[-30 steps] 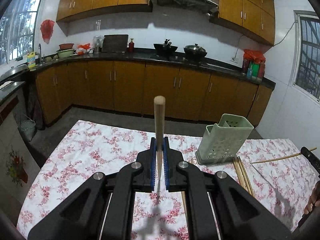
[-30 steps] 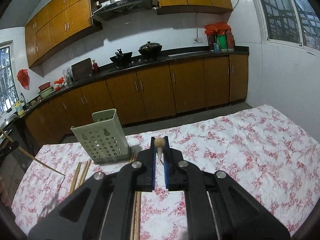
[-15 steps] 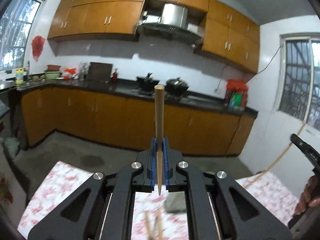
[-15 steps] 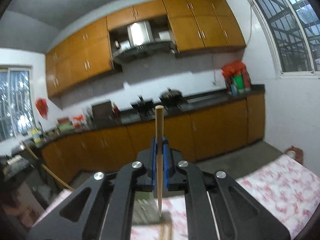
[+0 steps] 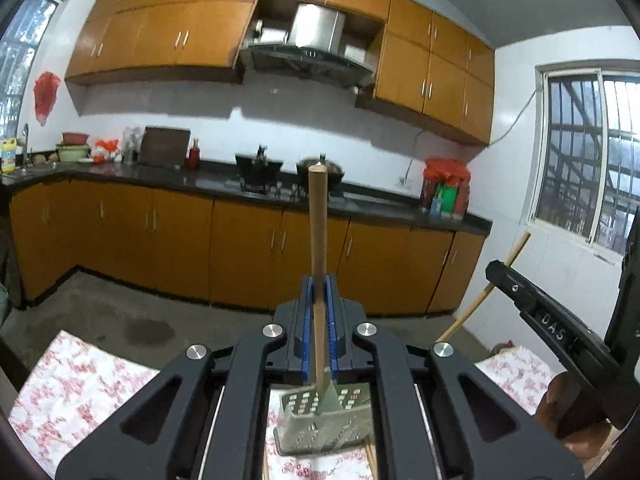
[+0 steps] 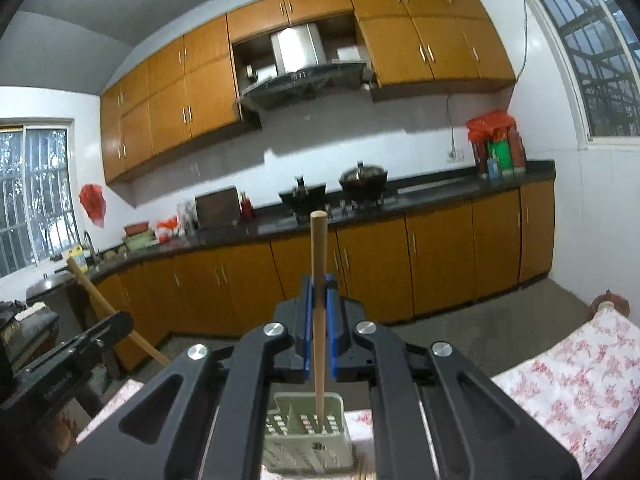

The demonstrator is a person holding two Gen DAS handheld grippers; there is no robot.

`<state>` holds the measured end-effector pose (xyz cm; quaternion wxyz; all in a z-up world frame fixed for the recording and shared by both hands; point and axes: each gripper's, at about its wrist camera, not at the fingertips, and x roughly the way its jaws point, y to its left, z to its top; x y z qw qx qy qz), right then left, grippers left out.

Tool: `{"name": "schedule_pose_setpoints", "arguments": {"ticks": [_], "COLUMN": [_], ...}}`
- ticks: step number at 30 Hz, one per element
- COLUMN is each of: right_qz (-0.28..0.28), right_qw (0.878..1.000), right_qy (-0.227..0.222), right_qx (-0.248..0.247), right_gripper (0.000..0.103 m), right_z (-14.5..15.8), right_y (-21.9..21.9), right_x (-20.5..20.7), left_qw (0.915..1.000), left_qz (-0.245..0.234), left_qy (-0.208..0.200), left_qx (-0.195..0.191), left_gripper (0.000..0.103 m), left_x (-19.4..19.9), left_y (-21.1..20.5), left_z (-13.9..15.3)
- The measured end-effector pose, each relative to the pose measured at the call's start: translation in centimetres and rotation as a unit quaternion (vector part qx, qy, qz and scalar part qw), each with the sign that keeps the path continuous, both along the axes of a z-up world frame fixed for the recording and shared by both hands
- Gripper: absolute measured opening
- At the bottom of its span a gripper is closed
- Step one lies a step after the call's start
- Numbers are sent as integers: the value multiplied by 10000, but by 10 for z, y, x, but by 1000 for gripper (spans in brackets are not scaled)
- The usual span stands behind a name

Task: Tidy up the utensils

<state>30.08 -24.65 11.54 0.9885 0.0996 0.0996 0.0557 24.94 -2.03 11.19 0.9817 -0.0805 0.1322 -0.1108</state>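
Observation:
My left gripper [image 5: 319, 285] is shut on a wooden chopstick [image 5: 318, 220] that stands upright between its blue pads. Its lower tip hangs just above the pale green perforated holder [image 5: 308, 424], which shows low between the gripper's arms. My right gripper [image 6: 319, 286] is shut on a second upright chopstick [image 6: 319, 264]. That one's lower tip sits over the open top of the holder [image 6: 296, 436]; I cannot tell whether it is inside. Each gripper shows at the edge of the other's view, the right gripper [image 5: 496, 270] and the left gripper [image 6: 124, 318], each with its stick.
The table wears a floral cloth [image 5: 76, 384] [image 6: 580, 376]. One more chopstick [image 5: 371, 458] lies on it beside the holder. A hand [image 5: 568, 412] holds the right gripper. Orange cabinets and a dark counter [image 5: 200, 180] with pots stand across the floor.
Both grippers rose and tipped upward with their chopsticks. The table dropped low in both views, and the holder now lies directly under each stick instead of off to one side.

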Motion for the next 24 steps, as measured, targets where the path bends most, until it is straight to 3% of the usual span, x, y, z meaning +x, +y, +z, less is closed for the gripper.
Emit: {"name": "schedule_pose_setpoints", "arguments": {"ticks": [9, 11, 13, 15, 16, 24], "right_qz": [94, 112, 97, 89, 81, -82], "right_qw": [9994, 9993, 9994, 9994, 9995, 9999], "right_qy": [340, 362, 326, 304, 289, 98], "right_qx": [-64, -77, -108, -119, -109, -91], "right_gripper": [11, 21, 26, 26, 26, 29], "right_z": [-25, -25, -22, -20, -18, -1], "right_y": [3, 5, 6, 5, 4, -10], "right_x": [10, 9, 6, 2, 0, -26], "left_qw": [9989, 9987, 9987, 9988, 9990, 9993], "left_qz": [-50, -49, -36, 24, 52, 122], "left_qy": [472, 504, 516, 484, 453, 353], "left_qx": [-6, -4, -20, -21, -29, -97], "left_gripper": [8, 9, 11, 28, 31, 33], "left_x": [7, 6, 5, 3, 0, -11], "left_y": [3, 4, 5, 6, 7, 13], "left_z": [-25, -26, -23, -20, -18, -6]}}
